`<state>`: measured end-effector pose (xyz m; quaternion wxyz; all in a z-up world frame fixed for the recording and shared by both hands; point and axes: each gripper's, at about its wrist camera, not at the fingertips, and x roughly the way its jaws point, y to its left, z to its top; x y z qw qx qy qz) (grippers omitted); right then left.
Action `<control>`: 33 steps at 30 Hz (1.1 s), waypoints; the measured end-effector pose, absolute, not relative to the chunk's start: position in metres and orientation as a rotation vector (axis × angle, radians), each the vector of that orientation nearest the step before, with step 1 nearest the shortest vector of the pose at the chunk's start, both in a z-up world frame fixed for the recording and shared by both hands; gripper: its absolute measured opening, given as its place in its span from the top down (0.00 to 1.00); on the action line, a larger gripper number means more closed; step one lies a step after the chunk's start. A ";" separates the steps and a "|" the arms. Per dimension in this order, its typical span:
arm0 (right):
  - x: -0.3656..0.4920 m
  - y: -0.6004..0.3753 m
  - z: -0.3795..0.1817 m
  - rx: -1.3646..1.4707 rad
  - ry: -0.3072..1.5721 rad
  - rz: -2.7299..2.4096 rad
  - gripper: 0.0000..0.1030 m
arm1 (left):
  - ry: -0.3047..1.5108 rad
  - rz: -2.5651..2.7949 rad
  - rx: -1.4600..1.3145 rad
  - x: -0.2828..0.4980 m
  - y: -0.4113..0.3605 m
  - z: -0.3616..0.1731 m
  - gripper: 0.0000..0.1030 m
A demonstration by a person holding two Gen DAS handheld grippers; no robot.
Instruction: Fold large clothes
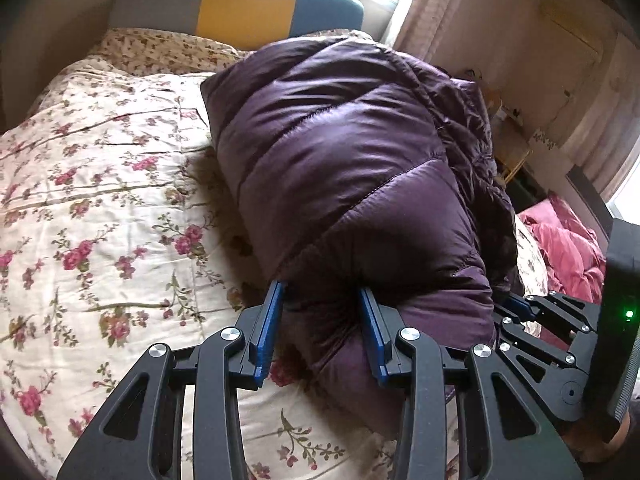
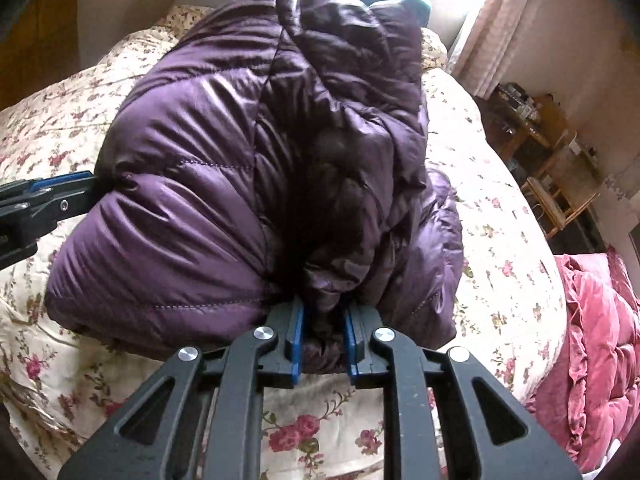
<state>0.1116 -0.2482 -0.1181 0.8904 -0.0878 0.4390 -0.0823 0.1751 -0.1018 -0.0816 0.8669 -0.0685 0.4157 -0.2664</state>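
A puffy purple down jacket point(image 1: 340, 140) lies bundled in a thick fold on the bed, filling the middle of both views point(image 2: 192, 168). My left gripper point(image 1: 321, 288) is shut on the near left end of the bundle, with a fat roll of fabric squeezed between its blue pads. In the right wrist view its fingers point(image 2: 72, 180) enter from the left edge against the jacket's side. My right gripper point(image 2: 323, 306) is shut on a bunched dark fold at the near right end. Its linkage point(image 1: 520, 308) shows beside the jacket in the left wrist view.
A floral bedspread point(image 1: 100, 200) covers the bed under the jacket. A grey, yellow and teal headboard point(image 1: 248, 0) stands at the far end. A pink quilt point(image 2: 592, 340) lies off the right side, with a wooden shelf point(image 2: 552, 168) and curtains point(image 2: 492, 20) beyond.
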 end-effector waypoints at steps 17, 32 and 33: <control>0.094 -0.243 -0.049 -0.173 0.787 -0.175 0.40 | 0.804 -0.518 -0.177 0.172 -0.083 -0.053 0.63; 0.163 -0.243 -0.031 -0.171 0.739 -0.276 0.49 | 0.761 -0.463 -0.140 0.209 -0.079 -0.033 0.63; 0.168 -0.244 -0.031 -0.174 0.737 -0.284 0.50 | 0.758 -0.459 -0.135 0.213 -0.079 -0.033 0.63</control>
